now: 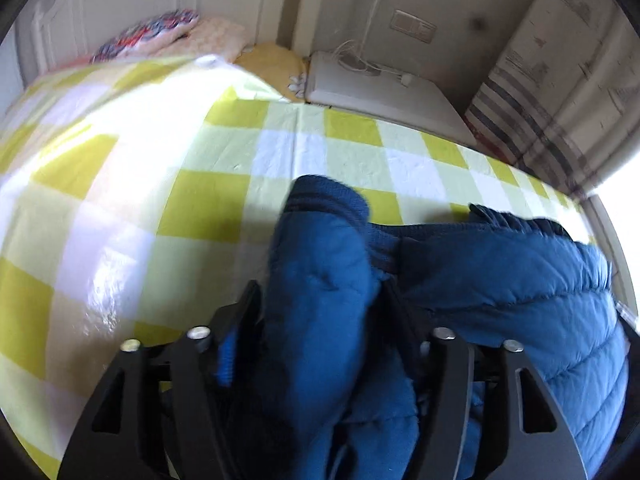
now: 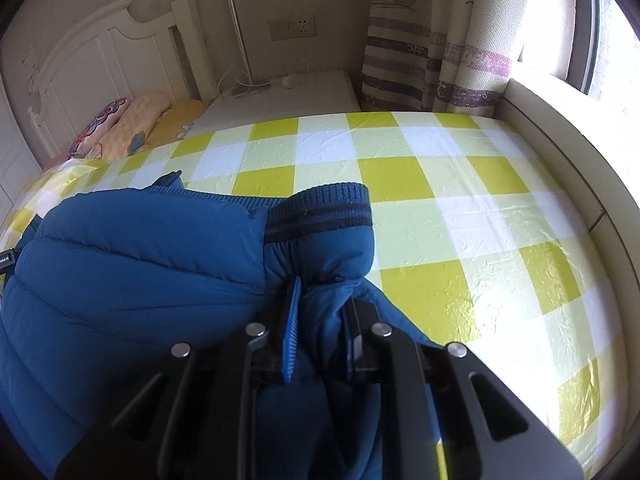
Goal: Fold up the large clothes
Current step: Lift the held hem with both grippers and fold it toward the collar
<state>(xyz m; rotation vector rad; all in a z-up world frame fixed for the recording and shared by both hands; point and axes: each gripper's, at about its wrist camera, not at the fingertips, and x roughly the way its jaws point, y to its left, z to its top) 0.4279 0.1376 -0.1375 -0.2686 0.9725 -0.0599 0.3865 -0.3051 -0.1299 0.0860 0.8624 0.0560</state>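
While both tongs (image 1: 320,296) (image 2: 322,304) clamp blue jacket (image 2: 140,264), checkered sheet (image 2: 460,208) beneath.

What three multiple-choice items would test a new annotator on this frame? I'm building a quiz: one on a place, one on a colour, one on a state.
1. Where does the jacket lie?
A. On the checked cover
B. On the nightstand
C. On the window ledge

2. What colour is the jacket?
A. Red
B. Blue
C. Grey

3. What is the right gripper doing?
A. Hanging open above the cover
B. Shut on a pillow
C. Shut on jacket fabric

Answers:
1 A: the padded jacket spreads over the yellow and white squares.
2 B: its quilted shell is blue in both views, with a darker stripe on the cuff.
3 C: fabric is bunched between its fingers; the left gripper likewise holds a fold of the jacket.
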